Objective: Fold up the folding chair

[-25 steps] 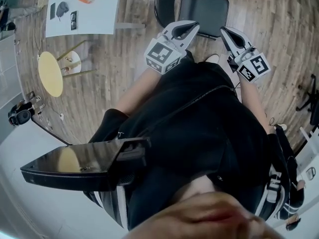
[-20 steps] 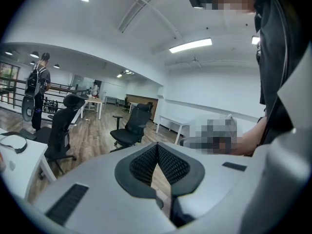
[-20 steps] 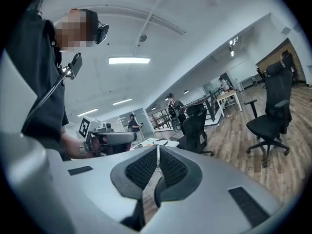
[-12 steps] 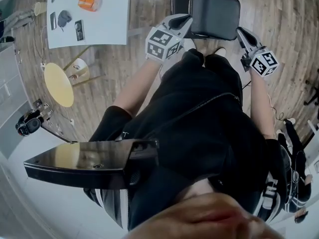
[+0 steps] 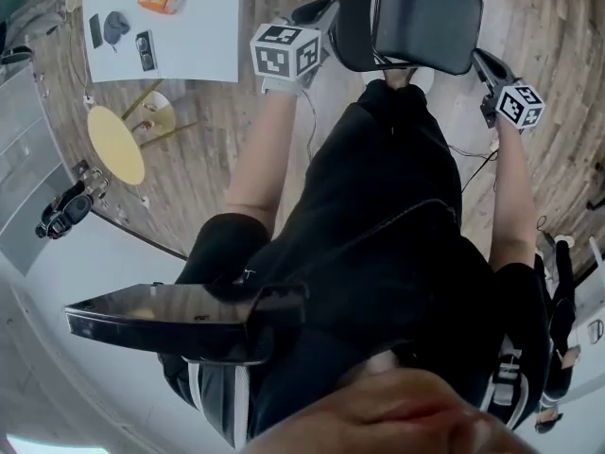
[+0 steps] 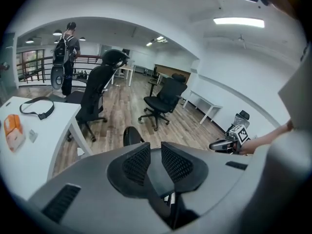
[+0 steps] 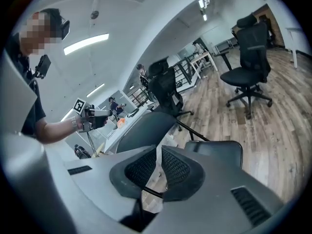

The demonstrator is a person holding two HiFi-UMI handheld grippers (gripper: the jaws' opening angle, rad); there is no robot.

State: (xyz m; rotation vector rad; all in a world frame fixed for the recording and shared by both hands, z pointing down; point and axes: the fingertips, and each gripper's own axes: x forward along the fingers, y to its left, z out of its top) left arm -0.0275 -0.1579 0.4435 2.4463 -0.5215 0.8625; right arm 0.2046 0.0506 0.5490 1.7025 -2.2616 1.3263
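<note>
Seen from overhead, a black folding chair (image 5: pixel 425 17) stands unfolded on the wooden floor (image 5: pixel 217 130) in front of a person. The left hand-held gripper (image 5: pixel 324 9) is just beside the backrest (image 5: pixel 352 26); its jaws have just been opening, are slightly spread, and pinch nothing. The right hand-held gripper (image 5: pixel 478 58), its jaws pressed together and empty, is near the seat's right edge.

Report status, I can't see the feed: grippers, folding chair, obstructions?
Left gripper has just been opening, nothing gripped; right gripper shut, empty. Folding chair unfolded, a gripper either side. White table to its left, apart.
</note>
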